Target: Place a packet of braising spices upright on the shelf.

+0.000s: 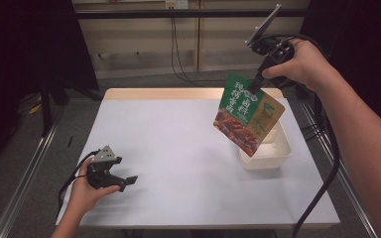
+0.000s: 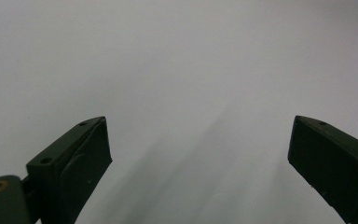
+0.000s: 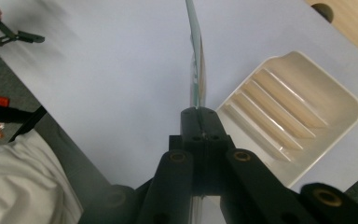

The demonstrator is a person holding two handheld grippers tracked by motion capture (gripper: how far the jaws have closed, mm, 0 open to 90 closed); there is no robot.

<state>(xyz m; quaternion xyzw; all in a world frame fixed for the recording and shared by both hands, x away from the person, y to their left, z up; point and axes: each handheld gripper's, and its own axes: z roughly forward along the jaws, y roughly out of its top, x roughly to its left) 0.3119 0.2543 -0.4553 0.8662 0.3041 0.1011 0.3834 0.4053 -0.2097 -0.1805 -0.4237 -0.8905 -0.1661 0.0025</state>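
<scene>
- Bench (image 1: 178, 148): white top, bare across the middle and left, leaving working room.
- Tray (image 1: 273, 148): white ribbed plastic, on the bench at right; sits just under the pouch, probably as its destination.
- Pouch (image 1: 248, 114): green printed food packet, hanging in air above the tray, tilted; pinched at the top edge so it dangles free.
- Right gripper (image 3: 199, 116): fingers clamped on the pouch's top seam, raised high.
- Left gripper (image 1: 129, 180): low over the near-left bench, fingers spread apart, gripping nothing; apparently idle.
</scene>
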